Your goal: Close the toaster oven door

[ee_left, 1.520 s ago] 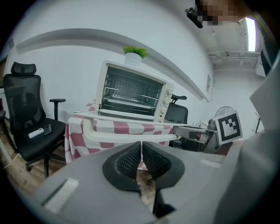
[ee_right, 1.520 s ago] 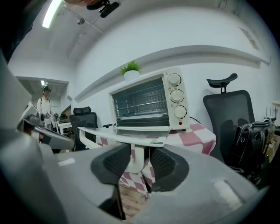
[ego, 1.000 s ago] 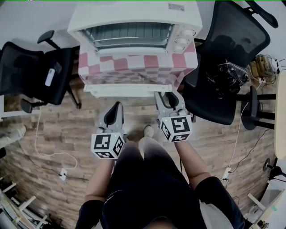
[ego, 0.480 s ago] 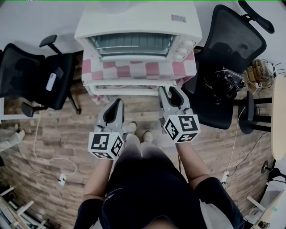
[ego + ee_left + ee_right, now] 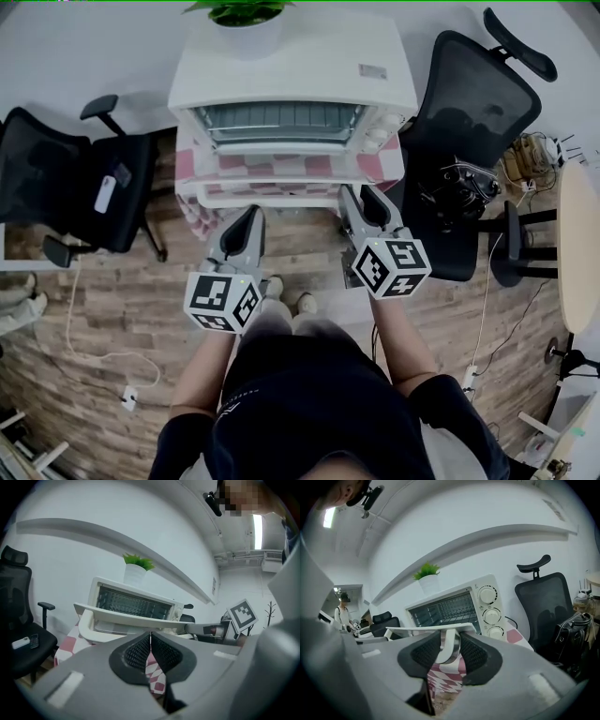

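Head view: the toaster oven (image 5: 291, 84) stands on a checked cloth (image 5: 386, 167) by the wall. Its door (image 5: 281, 176) hangs open, roughly level, and both grippers are at its front edge.

Left gripper view: the left gripper (image 5: 150, 641) has its jaws clenched on nothing, just below the door's lip.

Right gripper view: the right gripper (image 5: 449, 641) has its jaws grasping the white handle (image 5: 447, 652).

Assessment: the door is likely light, stiff and hinged, with a fragile pane. The smooth handle is the proper hold.
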`<state>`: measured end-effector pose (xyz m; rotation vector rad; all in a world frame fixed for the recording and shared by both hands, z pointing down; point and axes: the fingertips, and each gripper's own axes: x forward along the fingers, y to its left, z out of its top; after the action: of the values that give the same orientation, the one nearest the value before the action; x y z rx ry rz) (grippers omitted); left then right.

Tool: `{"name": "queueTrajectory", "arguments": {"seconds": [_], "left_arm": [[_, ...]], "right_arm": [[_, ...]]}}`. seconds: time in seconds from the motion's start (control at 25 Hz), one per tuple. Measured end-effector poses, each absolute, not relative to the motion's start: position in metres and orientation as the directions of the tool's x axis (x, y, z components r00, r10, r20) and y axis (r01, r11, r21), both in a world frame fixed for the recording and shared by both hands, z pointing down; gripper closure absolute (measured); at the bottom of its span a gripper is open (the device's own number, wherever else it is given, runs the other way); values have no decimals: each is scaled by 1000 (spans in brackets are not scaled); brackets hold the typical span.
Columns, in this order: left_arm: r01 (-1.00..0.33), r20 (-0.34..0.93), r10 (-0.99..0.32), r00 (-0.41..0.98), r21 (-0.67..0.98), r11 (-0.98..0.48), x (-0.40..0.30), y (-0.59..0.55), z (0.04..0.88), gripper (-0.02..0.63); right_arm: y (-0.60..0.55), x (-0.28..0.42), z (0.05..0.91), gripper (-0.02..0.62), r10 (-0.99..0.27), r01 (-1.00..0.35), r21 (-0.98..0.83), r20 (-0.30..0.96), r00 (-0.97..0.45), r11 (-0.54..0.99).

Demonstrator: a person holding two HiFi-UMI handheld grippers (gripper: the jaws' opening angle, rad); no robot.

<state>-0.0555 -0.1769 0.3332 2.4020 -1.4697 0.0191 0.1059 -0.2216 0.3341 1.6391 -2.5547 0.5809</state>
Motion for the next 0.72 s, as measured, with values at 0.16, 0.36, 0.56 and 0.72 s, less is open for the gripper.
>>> {"name": "queueTrajectory", "arguments": {"seconds": [0.16, 0.36, 0.56, 0.72], "left_arm": [[-864, 158, -864, 479, 258, -432, -57, -186, 323, 603], [-864, 140, -867, 478, 253, -435, -58, -201, 313, 603], [-862, 115, -871, 477, 257, -438, -59, -212, 302, 603], [-861, 104, -873, 476, 258, -439, -60, -220, 297, 603]], "right_arm": [[-233, 106, 325, 466, -863, -880, -317, 253, -437, 353], [-246, 107, 314, 466, -866, -870, -360, 243, -437, 338], [-263, 108, 303, 465, -870, -860, -398, 234, -433, 321], [-279, 109, 292, 463, -884, -836, -453, 187, -428, 308]]}}
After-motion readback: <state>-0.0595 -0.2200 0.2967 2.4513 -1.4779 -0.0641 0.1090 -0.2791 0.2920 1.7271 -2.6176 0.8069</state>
